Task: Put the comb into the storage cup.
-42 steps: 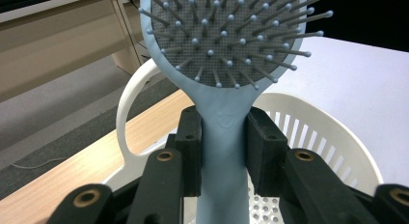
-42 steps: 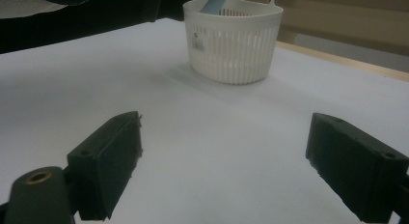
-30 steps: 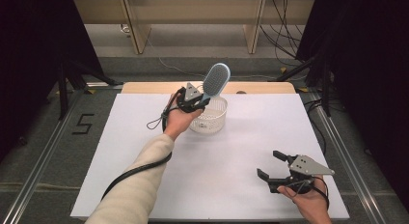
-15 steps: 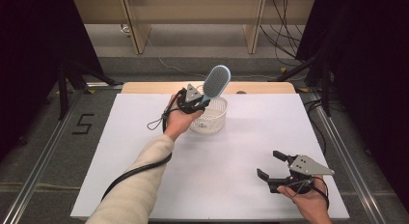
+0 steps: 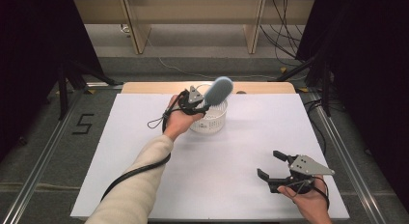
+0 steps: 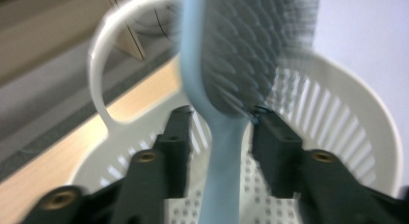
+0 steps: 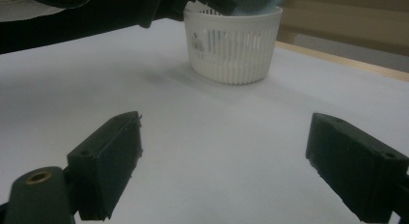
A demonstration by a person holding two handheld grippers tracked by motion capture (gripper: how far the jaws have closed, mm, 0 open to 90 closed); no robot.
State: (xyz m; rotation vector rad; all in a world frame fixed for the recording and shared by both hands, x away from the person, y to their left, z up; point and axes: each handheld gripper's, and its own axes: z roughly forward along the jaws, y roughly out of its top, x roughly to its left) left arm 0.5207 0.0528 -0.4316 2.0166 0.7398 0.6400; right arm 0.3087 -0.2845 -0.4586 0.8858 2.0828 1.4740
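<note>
**Desk:** What sits nearest the camera?

**Photographer:** At the near edge of the white tabletop, the right gripper rests low in a hand, jaws spread wide with nothing between them, well apart from everything else.

**Desk:** And farther back?

**Photographer:** A sleeved arm reaches to the left gripper, poised over a white slotted basket near the tabletop's far edge. A pale blue hairbrush stands tilted, head up, its handle dropping into the basket.

**Desk:** Is the hairbrush clamped?

**Photographer:** No. The left gripper's jaws have just been opening; the left gripper view shows the handle between them, with gaps on both sides.
</note>
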